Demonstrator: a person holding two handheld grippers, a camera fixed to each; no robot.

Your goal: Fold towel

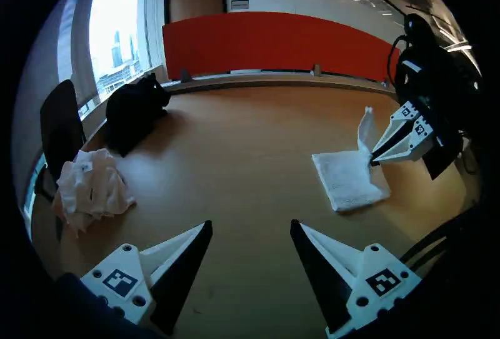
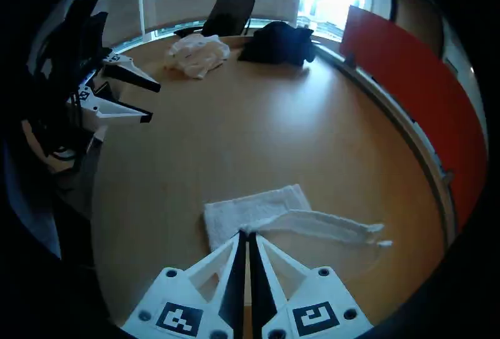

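Right gripper (image 2: 248,236): pinching the towel (image 2: 256,209) at its near edge, which is lifted.
Left gripper (image 1: 250,222): spread, well apart from towel.
Nearer: right.

Black bag (image 1: 134,111) slumped at the far edge of a wooden surface (image 1: 250,151).
The bag sits close to a bright window (image 1: 115,32), which rises just behind it. Near the bag, farther along the same edge of the surface, lies a crumpled white cloth heap (image 1: 92,189). A dark office chair (image 1: 60,126) stands off the surface, beside the bag and the heap. A long red partition (image 1: 275,42) starts just behind the bag and runs away from it along the far side.
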